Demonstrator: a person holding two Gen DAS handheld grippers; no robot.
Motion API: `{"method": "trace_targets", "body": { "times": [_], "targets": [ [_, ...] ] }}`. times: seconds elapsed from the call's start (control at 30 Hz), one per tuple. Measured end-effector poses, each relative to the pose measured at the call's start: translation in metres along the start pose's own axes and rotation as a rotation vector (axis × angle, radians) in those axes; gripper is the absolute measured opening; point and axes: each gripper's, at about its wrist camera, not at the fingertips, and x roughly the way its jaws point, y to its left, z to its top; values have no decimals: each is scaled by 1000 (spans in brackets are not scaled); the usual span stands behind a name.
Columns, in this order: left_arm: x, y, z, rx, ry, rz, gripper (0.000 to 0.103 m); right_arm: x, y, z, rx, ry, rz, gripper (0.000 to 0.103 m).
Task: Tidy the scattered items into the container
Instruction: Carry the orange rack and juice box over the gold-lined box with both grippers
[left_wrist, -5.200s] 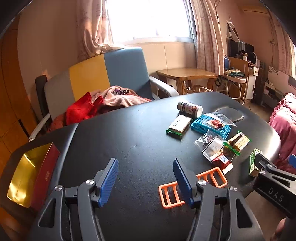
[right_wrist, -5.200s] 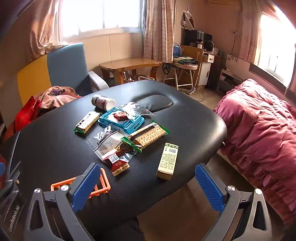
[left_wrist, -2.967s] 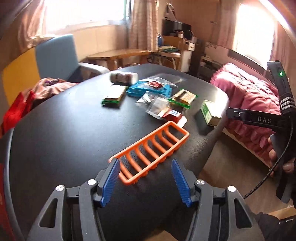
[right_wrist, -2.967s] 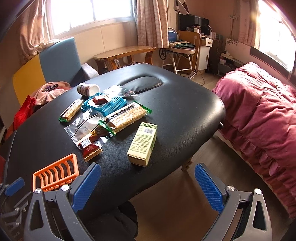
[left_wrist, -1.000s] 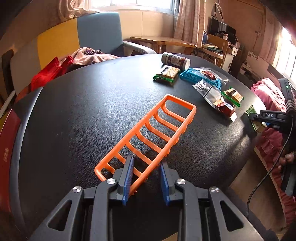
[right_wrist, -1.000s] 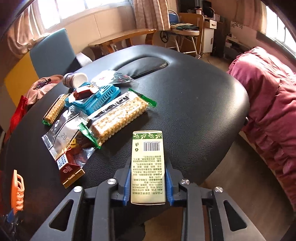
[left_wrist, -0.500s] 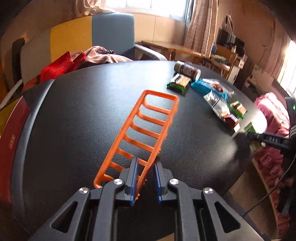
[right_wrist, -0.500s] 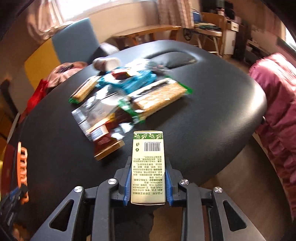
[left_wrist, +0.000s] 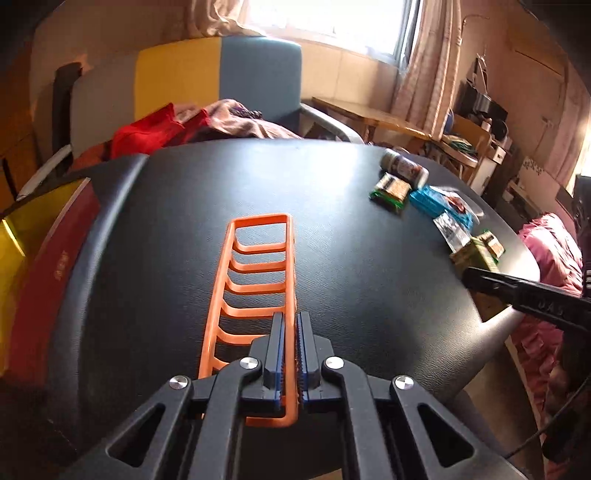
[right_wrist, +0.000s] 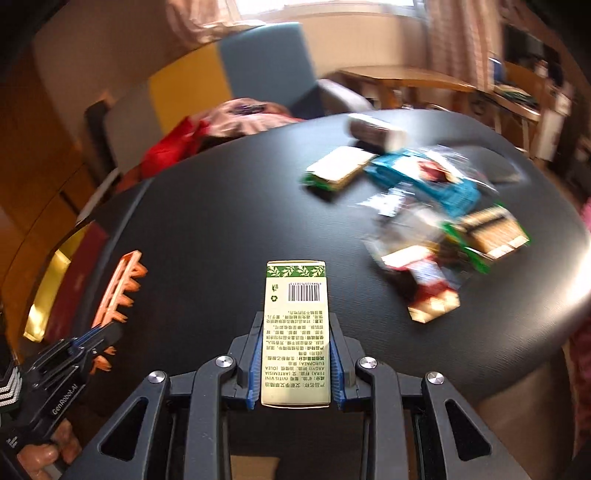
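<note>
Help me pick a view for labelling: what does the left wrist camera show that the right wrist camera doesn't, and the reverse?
Left wrist only: the full slotted length of the orange basket, with the left gripper shut on its right rim.

Right wrist only: the printed face and barcode of the green box, clamped in the right gripper.

Both: the black table, the basket, the box, the blue basket, the lying bottle and the snack packets, blurred in the right view.

My left gripper (left_wrist: 289, 325) is clamped on the orange rack (left_wrist: 255, 273); my right gripper (right_wrist: 295, 325) pinches the green box (right_wrist: 295, 332).
</note>
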Motion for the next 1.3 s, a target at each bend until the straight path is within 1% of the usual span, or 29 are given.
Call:
{"method": "trace_targets", "body": {
  "times": [0.17,0.3,0.53,0.67,0.73,0.87,1.3],
  "targets": [
    [-21,14,6,-21,-52,38,5,13,44,12,-90,4,71,30],
    [-34,29,9,-55,-74,72,5,19,79,20,-155,0,117,30],
    [-58,65,14,-128,-116,160,5,30,132,31,-252,-3,174,30],
    [-71,86,15,-170,-141,210,5,34,157,35,-285,-2,201,30],
    [-77,99,15,-194,-145,231,5,36,172,38,-306,-4,217,30],
    [-87,130,13,-260,-158,299,5,40,203,43,-352,-10,252,30],
    [-96,213,2,-373,-140,471,5,57,320,56,-499,-16,386,30]
  ]
}}
